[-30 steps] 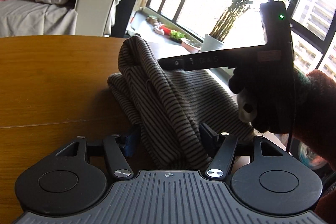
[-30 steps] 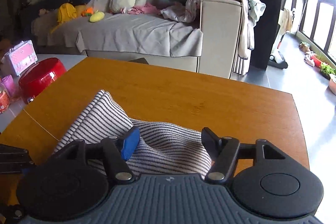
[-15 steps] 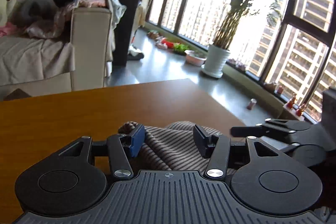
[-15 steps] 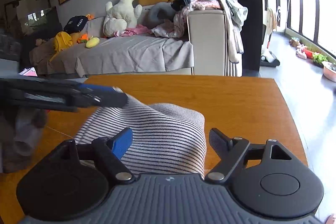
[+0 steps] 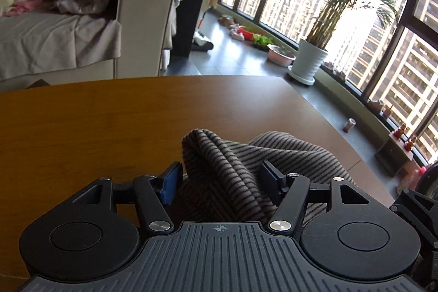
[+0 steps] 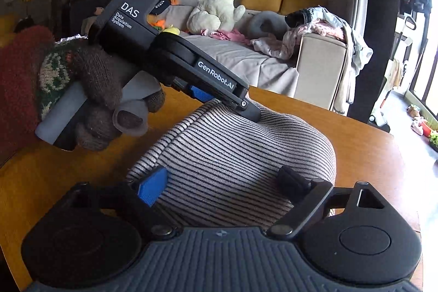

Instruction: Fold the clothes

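Both grippers' fingers stand spread around the striped cloth (image 6: pixel 235 149) bunched on the table (image 5: pixel 82 122): left gripper (image 5: pixel 220 179), right gripper (image 6: pixel 223 182). A gloved hand (image 6: pixel 90 89) tilts the left gripper downward.

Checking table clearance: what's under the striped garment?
The striped garment lies bunched on the wooden table, bare wood around it. Anything beneath its folds is hidden. Both tools, left and right, straddle it.

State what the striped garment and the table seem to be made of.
Striped garment: looks like soft ribbed knit fabric, matte; it bunches in rounded folds. Table: looks like wood or wood veneer with a smooth satin finish; faint grain and soft window glare show.
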Demonstrator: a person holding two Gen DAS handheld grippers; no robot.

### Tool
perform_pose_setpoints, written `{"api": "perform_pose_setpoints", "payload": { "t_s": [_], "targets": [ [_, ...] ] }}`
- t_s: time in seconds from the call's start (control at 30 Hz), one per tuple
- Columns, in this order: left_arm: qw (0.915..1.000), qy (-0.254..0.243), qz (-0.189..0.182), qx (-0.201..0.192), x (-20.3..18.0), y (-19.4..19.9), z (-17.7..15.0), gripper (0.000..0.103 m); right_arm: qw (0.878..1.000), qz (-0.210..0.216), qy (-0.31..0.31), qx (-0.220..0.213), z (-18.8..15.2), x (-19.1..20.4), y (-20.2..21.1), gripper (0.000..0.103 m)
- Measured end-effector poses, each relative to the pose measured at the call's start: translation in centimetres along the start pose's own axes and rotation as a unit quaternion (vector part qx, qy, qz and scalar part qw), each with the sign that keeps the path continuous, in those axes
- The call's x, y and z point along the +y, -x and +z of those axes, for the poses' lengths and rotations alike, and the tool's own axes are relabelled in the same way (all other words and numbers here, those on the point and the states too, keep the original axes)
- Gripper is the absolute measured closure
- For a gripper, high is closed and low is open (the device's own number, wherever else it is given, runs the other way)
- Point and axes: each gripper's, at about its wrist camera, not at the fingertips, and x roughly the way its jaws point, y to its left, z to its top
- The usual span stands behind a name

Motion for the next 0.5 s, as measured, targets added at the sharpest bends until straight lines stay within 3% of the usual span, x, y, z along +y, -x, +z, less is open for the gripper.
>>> {"api": "perform_pose_setpoints", "payload": {
  "t_s": [0.1,0.2,0.4,0.5],
  "targets": [
    [0.9992,0.032,-0.014,-0.02,0.3,2.7,-0.6,0.038,1.0,-0.004,0.0,0.0,0.0,0.2,0.0,0.014],
    [0.9969,0.051,-0.051,-0.031,-0.2,5.5,-1.9,0.038,1.0,-0.01,0.004,-0.005,-0.4,0.6,0.0,0.014],
    [0.9958,0.027,-0.087,0.015,-2.2,6.6,-5.6,0.04,1.0,-0.002,0.005,-0.014,-0.5,0.1,1.0,0.013],
    [0.9941,0.044,-0.097,0.021,-2.1,6.5,-6.9,0.037,1.0,0.005,0.011,-0.015,-0.4,-0.5,2.4,0.013]
  ]
}}
